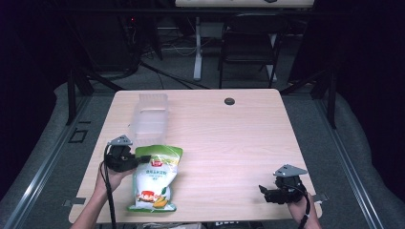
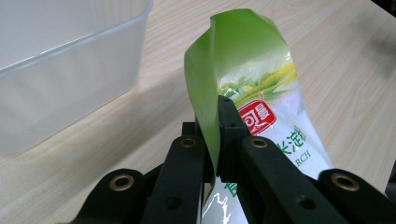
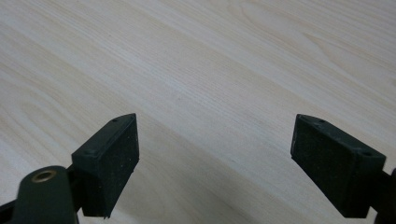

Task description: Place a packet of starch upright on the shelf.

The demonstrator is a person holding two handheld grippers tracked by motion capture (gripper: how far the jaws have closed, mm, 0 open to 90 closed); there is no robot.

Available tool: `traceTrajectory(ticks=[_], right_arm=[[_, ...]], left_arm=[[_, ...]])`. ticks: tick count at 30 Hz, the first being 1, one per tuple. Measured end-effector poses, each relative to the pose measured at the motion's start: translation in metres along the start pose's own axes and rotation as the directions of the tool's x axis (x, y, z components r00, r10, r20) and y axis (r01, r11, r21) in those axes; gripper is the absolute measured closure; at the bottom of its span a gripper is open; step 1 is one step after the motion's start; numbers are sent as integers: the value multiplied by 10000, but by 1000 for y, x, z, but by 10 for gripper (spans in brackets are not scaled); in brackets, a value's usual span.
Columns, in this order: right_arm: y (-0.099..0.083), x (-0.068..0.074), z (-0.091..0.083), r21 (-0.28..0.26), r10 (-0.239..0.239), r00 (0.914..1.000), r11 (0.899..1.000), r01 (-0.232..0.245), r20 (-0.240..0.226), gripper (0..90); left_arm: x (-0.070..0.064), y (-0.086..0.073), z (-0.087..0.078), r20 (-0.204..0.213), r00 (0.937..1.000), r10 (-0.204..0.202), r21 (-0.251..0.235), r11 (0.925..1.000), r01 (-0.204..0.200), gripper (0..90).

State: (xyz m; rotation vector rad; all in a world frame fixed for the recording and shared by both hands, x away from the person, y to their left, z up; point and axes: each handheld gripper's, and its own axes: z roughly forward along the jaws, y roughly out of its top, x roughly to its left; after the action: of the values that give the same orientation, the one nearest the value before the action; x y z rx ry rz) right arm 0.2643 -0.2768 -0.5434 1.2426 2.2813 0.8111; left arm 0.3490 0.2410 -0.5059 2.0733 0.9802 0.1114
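— Where's it at, from where you stand?

— Early, I'd say. The left gripper [image 2: 212, 140] has its jaws pinched together on the green top edge of the starch pouch [image 1: 154, 177], at the corner nearest the clear plastic container [image 1: 150, 118]. That edge is curled up off the wood, but the rest of the pouch lies flat on the table [image 1: 229, 143], near the front left.

— So nothing's in the container?

— Looks empty to me. It sits just beyond the pouch, almost touching its top end. My guess is the pouch goes in there, so the lift and the placing are all left to do.

— And the other hand?

— The right gripper [image 1: 277, 194] rests well apart at the front right, jaws spread wide over bare wood, holding nothing.

— Anything in the way?

— Not really. There's a small dark cable grommet [image 1: 229, 101] near the far edge, well off the path. The floppy pouch may sag when lifted by one corner.
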Motion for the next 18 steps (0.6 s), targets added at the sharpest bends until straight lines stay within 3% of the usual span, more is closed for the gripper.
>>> traceTrajectory(ticks=[18], right_arm=[[0,0,0,13,44,10000,10000,-44,43,146]], left_arm=[[-17,16,-22,419,9947,941,-236,9954,-932,899]])
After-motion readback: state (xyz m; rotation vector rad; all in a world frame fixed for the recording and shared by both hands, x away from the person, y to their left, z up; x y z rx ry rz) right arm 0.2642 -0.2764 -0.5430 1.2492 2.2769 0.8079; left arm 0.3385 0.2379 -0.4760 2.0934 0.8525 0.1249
